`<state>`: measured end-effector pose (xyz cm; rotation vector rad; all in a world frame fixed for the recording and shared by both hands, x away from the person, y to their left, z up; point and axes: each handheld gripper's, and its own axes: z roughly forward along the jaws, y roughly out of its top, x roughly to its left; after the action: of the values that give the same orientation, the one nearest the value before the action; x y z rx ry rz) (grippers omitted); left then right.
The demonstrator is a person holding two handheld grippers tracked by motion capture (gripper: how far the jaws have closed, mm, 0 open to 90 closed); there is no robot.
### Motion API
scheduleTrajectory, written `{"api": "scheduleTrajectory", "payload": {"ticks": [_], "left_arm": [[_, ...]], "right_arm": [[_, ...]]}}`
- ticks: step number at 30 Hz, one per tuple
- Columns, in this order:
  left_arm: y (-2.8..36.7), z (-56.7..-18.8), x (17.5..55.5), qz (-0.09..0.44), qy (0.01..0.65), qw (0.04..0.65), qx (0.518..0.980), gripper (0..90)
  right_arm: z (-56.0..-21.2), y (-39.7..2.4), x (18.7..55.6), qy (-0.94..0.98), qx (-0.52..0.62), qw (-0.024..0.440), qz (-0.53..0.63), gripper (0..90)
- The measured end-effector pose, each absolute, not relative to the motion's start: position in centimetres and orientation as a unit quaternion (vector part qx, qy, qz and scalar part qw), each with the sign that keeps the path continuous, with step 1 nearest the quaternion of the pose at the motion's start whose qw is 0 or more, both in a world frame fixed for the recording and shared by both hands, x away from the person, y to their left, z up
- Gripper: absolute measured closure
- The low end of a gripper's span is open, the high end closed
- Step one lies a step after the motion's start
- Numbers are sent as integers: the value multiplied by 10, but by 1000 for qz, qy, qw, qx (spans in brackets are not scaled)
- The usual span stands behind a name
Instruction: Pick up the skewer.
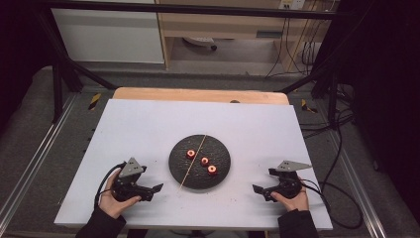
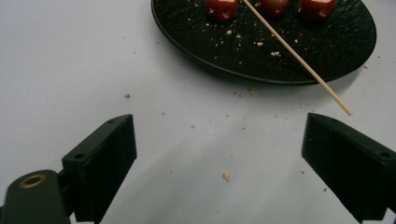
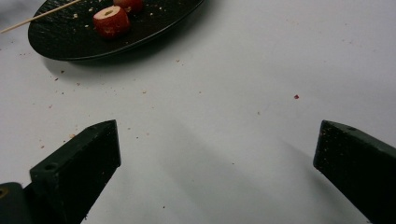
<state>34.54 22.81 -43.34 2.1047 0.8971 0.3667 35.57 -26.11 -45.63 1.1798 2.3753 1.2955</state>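
Skewer [image 1: 193,160], a thin wooden stick, lay across the round black plate [image 1: 178,163]; we judged nothing threaded yet. Left gripper [image 2: 219,154]: we saw jaws wide apart, empty, before the rough-textured plate. Right gripper [image 3: 217,172]: likewise spread and empty; a cylindrical red piece [image 3: 111,21] rested loose.

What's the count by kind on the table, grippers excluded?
Red hollow fruit pieces: 3
Wooden skewer: 1
Black plate: 1
Total: 5
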Motion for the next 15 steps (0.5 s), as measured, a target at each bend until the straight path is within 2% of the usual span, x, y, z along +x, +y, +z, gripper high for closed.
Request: {"api": "scheduleTrajectory", "payload": {"ticks": [15], "left_arm": [[196, -413, 352, 145, 356, 383, 840, 120]], "right_arm": [[-456, -261, 356, 801, 400, 95, 435, 13]]}}
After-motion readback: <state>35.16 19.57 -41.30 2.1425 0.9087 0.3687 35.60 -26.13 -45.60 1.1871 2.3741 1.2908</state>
